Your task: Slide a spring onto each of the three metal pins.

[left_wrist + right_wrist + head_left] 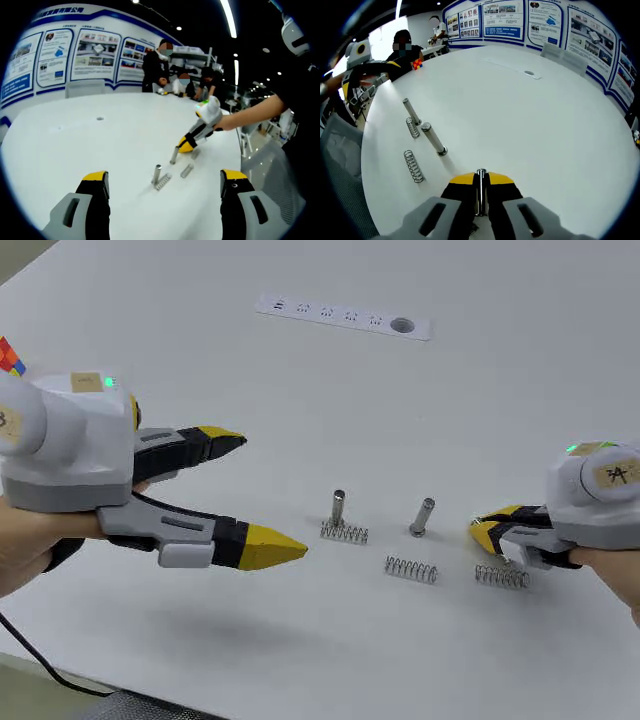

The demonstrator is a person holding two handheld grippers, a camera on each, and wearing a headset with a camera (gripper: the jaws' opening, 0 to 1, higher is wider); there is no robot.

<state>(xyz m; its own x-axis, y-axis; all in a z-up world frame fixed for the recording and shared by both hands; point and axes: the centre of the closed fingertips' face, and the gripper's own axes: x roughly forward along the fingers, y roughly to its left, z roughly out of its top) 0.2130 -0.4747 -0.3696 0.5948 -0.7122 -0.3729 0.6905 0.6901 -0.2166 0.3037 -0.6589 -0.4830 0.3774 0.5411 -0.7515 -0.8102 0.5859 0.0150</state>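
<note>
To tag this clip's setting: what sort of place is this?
Probably a showroom or demo hall: large blue-trimmed wall posters, other people gathered beyond the big white table, and a socket strip on that table.

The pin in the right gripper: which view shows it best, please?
Right gripper view: the pin sits clamped between yellow fingers. The other views show the right gripper, the pin too small to tell.

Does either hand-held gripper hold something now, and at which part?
The right hand-held gripper clamps a metal pin along its shaft; the left hand-held gripper is open and holds nothing.
</note>
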